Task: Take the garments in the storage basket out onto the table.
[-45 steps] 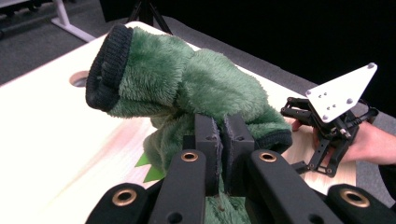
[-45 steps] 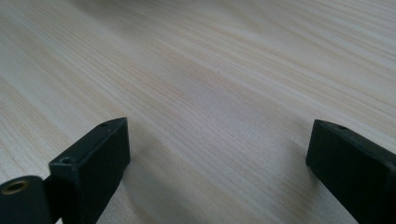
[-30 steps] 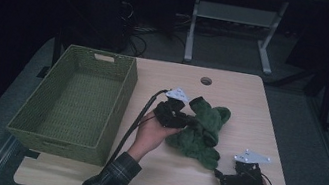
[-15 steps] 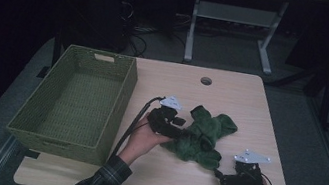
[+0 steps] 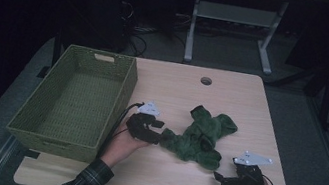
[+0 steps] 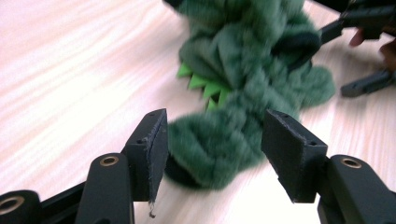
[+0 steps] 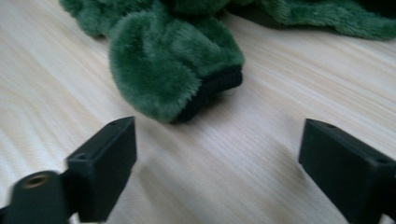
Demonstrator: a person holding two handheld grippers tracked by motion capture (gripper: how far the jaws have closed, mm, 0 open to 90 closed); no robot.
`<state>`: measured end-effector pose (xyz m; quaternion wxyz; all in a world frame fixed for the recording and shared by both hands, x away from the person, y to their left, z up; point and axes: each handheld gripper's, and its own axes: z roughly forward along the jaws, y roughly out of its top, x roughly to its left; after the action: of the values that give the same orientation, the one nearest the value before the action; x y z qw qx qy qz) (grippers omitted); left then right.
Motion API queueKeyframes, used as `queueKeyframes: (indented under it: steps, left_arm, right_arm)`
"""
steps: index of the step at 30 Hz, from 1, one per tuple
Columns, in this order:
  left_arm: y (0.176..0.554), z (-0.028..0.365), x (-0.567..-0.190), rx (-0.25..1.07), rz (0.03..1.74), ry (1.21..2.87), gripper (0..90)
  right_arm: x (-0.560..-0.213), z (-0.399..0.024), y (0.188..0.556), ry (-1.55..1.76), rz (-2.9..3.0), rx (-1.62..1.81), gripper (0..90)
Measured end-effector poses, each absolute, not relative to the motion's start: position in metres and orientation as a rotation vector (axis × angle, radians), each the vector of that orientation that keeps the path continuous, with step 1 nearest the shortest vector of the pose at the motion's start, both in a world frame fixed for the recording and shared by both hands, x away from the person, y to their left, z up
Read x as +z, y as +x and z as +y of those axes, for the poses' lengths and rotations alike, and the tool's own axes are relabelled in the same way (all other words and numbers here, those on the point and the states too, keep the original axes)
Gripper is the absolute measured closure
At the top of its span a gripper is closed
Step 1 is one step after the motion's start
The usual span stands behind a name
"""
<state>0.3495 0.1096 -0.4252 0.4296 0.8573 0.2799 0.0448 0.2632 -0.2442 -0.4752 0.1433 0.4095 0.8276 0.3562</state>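
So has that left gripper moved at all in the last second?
Yes. The left gripper has slid toward the person and nearer the green basket, jaws just opening around the green plush garment.

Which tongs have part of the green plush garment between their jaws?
The left tongs: a fuzzy end of the green plush garment sits between them; the right tongs frame bare table.

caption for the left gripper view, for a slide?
Left gripper, jaws just opened, straddles a sleeve end of the green fuzzy garment on the wooden table.
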Motion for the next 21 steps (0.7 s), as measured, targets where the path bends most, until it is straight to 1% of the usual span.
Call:
queueKeyframes:
  steps: [5, 6, 8, 16, 21]
  left_arm:
    - [0.343, 0.114, -0.437, 0.129, 0.705, 2.173, 40.7]
    - [0.341, 0.114, -0.439, 0.131, 0.71, 2.177, 40.7]
    - [0.34, 0.114, -0.444, 0.129, 0.708, 2.195, 40.7]
    - [0.341, 0.109, -0.461, 0.123, 0.704, 2.251, 40.5]
    - [0.345, 0.11, -0.463, 0.1, 0.709, 2.228, 40.5]
  right_arm:
    - [-0.473, -0.244, 0.261, 1.185, 2.389, 1.055, 16.9]
    - [-0.473, -0.245, 0.261, 1.181, 2.396, 1.062, 20.5]
    - [-0.472, -0.245, 0.261, 1.17, 2.395, 1.07, 22.2]
    - [-0.47, -0.241, 0.26, 1.15, 2.422, 1.125, 37.9]
    - [-0.472, -0.239, 0.26, 1.149, 2.435, 1.133, 41.9]
